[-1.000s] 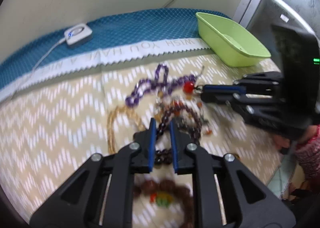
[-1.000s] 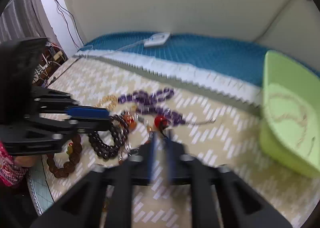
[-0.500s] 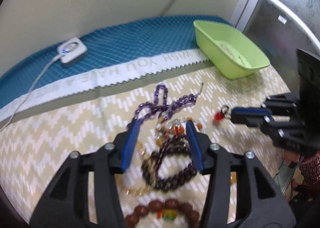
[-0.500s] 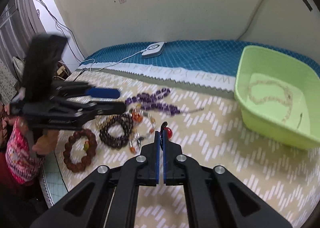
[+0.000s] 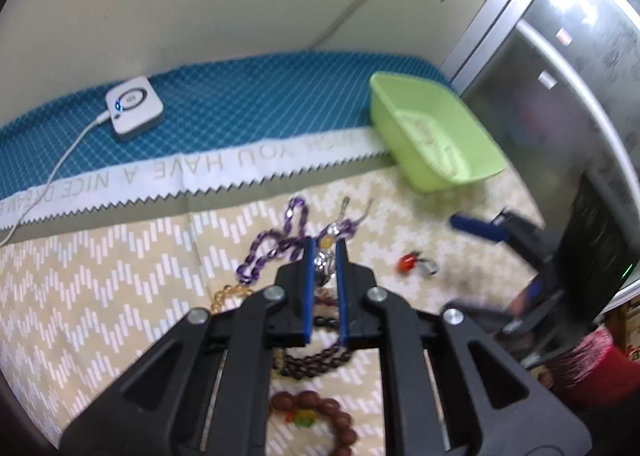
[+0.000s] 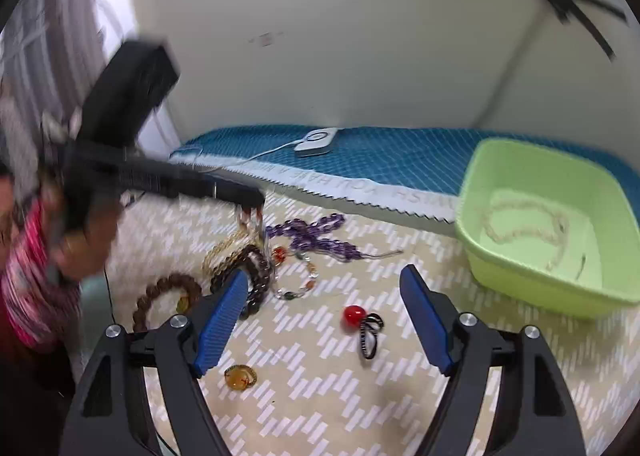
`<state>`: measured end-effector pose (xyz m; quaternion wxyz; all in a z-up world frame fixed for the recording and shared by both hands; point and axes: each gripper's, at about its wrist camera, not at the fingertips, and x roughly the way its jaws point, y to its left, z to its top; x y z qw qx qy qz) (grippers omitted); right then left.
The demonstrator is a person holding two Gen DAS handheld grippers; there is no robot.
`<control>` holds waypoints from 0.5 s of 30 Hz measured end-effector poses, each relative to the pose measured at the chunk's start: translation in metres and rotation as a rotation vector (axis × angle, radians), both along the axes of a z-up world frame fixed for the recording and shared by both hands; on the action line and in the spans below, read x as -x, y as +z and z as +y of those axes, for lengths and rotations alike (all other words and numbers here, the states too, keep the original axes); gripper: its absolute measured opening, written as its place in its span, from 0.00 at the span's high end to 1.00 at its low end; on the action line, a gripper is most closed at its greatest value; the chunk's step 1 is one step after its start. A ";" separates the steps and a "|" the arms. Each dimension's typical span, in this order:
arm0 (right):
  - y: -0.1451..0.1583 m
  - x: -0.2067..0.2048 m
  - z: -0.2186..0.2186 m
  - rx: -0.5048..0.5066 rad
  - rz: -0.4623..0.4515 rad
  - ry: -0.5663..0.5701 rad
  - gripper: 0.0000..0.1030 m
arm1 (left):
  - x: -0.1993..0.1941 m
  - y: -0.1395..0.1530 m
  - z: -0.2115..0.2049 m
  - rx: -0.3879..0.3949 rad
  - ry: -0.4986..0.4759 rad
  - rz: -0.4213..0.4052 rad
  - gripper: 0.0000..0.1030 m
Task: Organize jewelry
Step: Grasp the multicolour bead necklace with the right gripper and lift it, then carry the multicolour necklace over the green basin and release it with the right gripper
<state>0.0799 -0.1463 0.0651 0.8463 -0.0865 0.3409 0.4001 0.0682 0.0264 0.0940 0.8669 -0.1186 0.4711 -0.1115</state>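
Bracelet (image 6: 256,232) hanging vertically from left tongs (image 6: 250,201)

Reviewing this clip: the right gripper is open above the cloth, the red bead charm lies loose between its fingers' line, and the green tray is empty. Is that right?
Not quite. The green tray is not empty: a pale beaded strand lies in it, plain in the right wrist view. The rest holds: the right gripper has opening jaws pressing on nothing, and the red bead charm lies loose on the cloth.

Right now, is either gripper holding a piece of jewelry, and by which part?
The left gripper pinches a silvery mixed-bead strand by one end, lifting it from the pile. The right gripper holds nothing; its jaws are opening over the red bead charm.
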 end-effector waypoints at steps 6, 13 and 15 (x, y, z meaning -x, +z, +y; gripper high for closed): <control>0.013 0.011 0.022 -0.037 -0.049 0.061 0.50 | 0.005 0.046 0.010 0.042 -0.075 -0.073 0.92; 0.021 -0.018 0.048 -0.047 0.020 0.083 1.00 | 0.002 0.091 0.004 0.065 -0.157 -0.158 0.92; 0.022 -0.030 0.040 -0.084 0.077 0.066 1.00 | -0.004 0.104 0.011 0.080 -0.183 -0.192 0.93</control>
